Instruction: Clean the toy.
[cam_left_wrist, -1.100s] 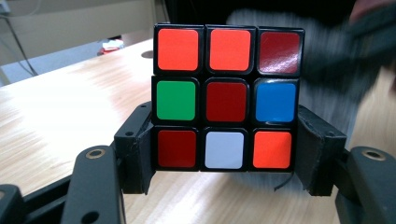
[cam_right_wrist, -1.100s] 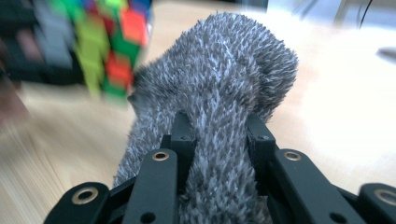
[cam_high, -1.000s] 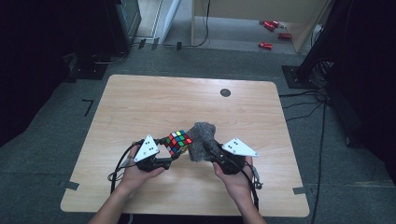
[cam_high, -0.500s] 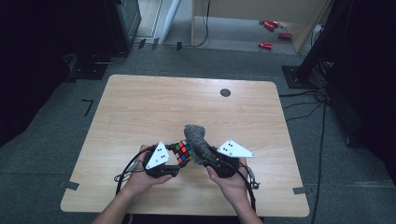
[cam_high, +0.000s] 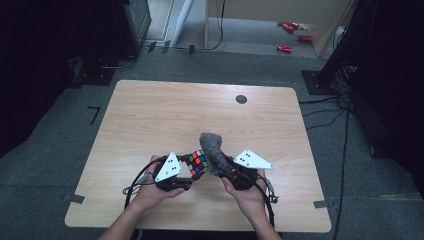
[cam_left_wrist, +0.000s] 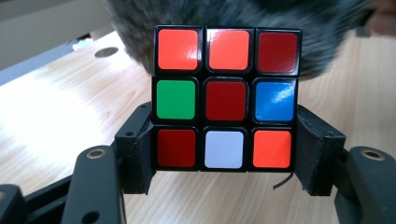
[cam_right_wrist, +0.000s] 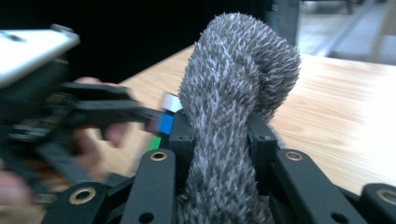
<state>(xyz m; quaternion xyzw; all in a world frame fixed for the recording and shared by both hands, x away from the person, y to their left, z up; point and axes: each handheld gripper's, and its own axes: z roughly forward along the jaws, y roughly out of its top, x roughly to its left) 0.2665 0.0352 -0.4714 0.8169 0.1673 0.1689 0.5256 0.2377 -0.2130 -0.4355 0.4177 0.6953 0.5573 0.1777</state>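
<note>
My left gripper (cam_high: 192, 172) is shut on a colour-puzzle cube (cam_high: 197, 163), held above the near part of the table. In the left gripper view the cube (cam_left_wrist: 225, 98) sits between the two black pads (cam_left_wrist: 140, 156), with its red, orange, green, blue and white stickers facing the camera. My right gripper (cam_high: 220, 167) is shut on a grey fuzzy cloth (cam_high: 212, 147) that stands up out of the jaws. In the right gripper view the cloth (cam_right_wrist: 233, 107) bulges above the jaws and touches the cube (cam_right_wrist: 164, 122). The cloth (cam_left_wrist: 233, 18) hangs right behind the cube in the left gripper view.
The wooden table (cam_high: 165, 115) has a small dark round hole (cam_high: 241, 99) near its far edge. Cables trail from both grippers over the table's near edge. On the floor beyond lie red objects (cam_high: 287, 30); dark equipment (cam_high: 132, 25) stands at the far left.
Both hands have drawn together over the near table edge. The cube in the left gripper has moved right and now meets the grey cloth held by the right gripper.
</note>
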